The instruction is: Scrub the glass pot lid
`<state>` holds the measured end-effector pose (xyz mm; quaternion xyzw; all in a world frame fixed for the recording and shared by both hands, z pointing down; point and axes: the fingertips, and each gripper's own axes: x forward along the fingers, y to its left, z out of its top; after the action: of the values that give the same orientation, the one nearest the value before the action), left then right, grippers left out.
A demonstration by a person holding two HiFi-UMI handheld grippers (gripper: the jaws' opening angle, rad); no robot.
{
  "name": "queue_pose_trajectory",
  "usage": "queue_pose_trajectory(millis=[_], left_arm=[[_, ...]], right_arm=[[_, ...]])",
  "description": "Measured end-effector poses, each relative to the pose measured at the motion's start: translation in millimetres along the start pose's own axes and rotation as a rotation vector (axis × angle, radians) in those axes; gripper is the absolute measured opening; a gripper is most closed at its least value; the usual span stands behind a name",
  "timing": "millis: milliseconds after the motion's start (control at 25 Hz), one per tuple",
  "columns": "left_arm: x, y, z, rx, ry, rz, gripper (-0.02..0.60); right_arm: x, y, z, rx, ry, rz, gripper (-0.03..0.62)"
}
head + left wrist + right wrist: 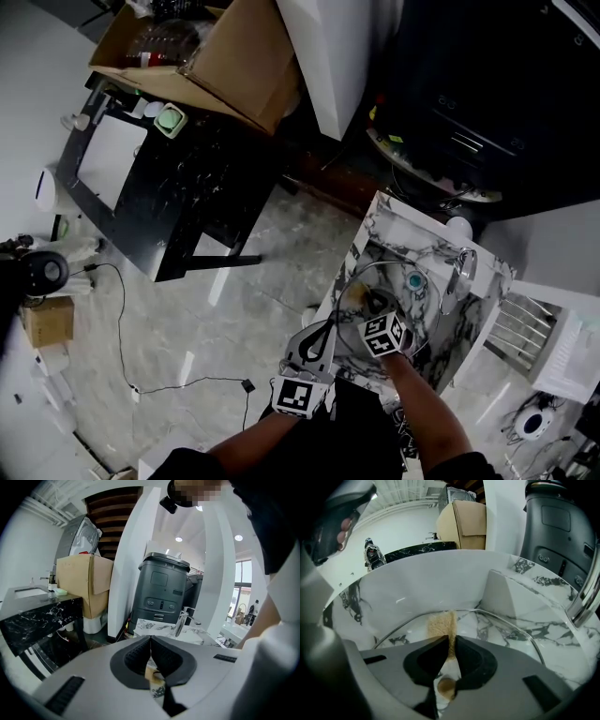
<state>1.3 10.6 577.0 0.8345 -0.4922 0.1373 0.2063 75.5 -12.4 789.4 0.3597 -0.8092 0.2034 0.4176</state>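
Right claw [452, 638]: jaws clamped on a thin tan scrub pad [440, 624] w/ a grainy face; its free edge stands past the tips and looks to touch the glass lid [501, 632]. Lid: clear, round, thin metal rim, lying in the white, grey-veined marble sink [417, 581], chrome tap [587, 597] at right. Left claw [150, 638]: ribbed black pads pressed together, nothing seen betw. them, near the sink's front edge, aimed out at the room. To scrub well (judgement): pad flat to glass, short overlapping strokes, light pressure. Smooth glass on polished stone prob. slides, so the left claw should steady the rim.
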Motion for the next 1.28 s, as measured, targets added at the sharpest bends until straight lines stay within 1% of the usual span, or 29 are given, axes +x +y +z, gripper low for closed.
queue_pose_trajectory(millis=[200,480,880,1000,1160,1280], left_arm=[[3,-3,1,-0.009,0.011,-0.018,0.015],[4,-9,10,-0.027,-0.018,-0.036,0.016],[2,-21,5,-0.009,0.002,-0.078,0.015],[3,-21,9,-0.024,-0.011,-0.078,0.017],[0,-21,9,-0.002,0.003,-0.082,0.016],[-2,-24,8,-0.005,0.013,-0.088,0.016]], right_arm=[[-1,-18,0,0.036,0.008,-0.037,0.055],[-1,-32,-3,0.115,0.001,-0.067,0.055],[0,-47,-2,0.122,0.017,-0.129,0.055],[-1,-53,-2,0.138,0.017,-0.14,0.055],[-1,-60,-3,0.157,0.02,-0.156,0.055],[-3,-65,-4,0.163,0.021,-0.165,0.055]])
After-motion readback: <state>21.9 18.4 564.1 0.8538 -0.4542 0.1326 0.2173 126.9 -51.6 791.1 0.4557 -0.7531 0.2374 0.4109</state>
